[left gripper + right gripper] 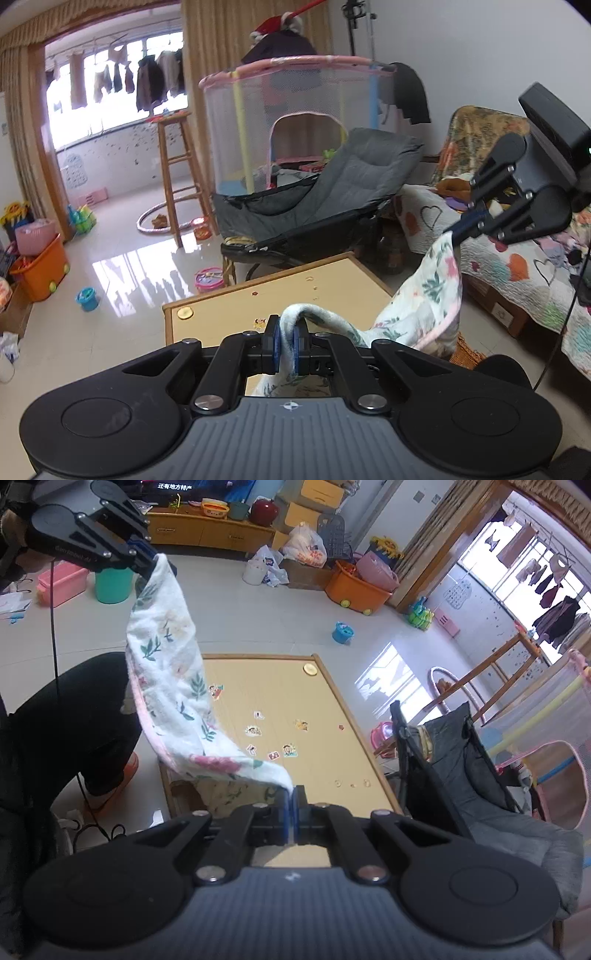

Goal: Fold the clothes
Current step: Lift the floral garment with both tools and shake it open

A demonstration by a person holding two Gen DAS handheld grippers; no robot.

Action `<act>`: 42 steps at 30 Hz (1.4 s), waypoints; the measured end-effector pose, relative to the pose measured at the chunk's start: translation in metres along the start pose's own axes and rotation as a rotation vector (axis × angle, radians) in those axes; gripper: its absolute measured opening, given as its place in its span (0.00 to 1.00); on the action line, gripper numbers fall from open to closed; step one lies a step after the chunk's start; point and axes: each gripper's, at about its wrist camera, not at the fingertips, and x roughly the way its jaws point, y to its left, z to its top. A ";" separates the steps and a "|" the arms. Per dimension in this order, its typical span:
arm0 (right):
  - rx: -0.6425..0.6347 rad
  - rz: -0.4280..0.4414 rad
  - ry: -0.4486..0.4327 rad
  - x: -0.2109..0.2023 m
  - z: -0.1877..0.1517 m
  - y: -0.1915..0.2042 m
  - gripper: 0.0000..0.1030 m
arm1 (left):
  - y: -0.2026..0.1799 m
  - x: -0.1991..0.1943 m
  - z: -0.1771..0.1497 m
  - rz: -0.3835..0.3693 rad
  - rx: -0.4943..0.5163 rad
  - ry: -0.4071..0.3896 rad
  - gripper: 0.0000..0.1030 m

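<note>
- Floral white cloth (173, 686) with a pink edge hangs in the air above a low wooden table (325, 716), stretched between the two grippers.
- Left gripper (286, 341) is clenched on one corner of the cloth; the fabric is bunched between its blue pads (274, 343) and loops up over them before falling away to the right.
- Right gripper (293, 805) is clenched on the other corner, with only a thin edge of fabric pinched between pads that sit nearly flush together.
- From the right wrist view, the cloth runs up and to the left from the right gripper to the left one, sagging in a shallow curve, its lower part over the near edge of the table.
- From the left wrist view, the right gripper sits higher, at upper right, and the cloth drops from its tip.
- Stickers (273, 738) dot the tabletop, and a small round disc (310, 669) lies by its far corner.
- Beside the table a person's dark trouser leg (70, 716) and orange slipper (127, 773) show.
- Beyond the table stand a grey folding chair (332, 184), a mesh playpen (291, 122) and a wooden stool (177, 170).
</note>
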 end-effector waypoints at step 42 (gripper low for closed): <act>0.219 0.056 0.068 0.227 -0.032 -0.095 0.02 | 0.153 0.268 -0.019 0.218 -0.240 0.204 0.07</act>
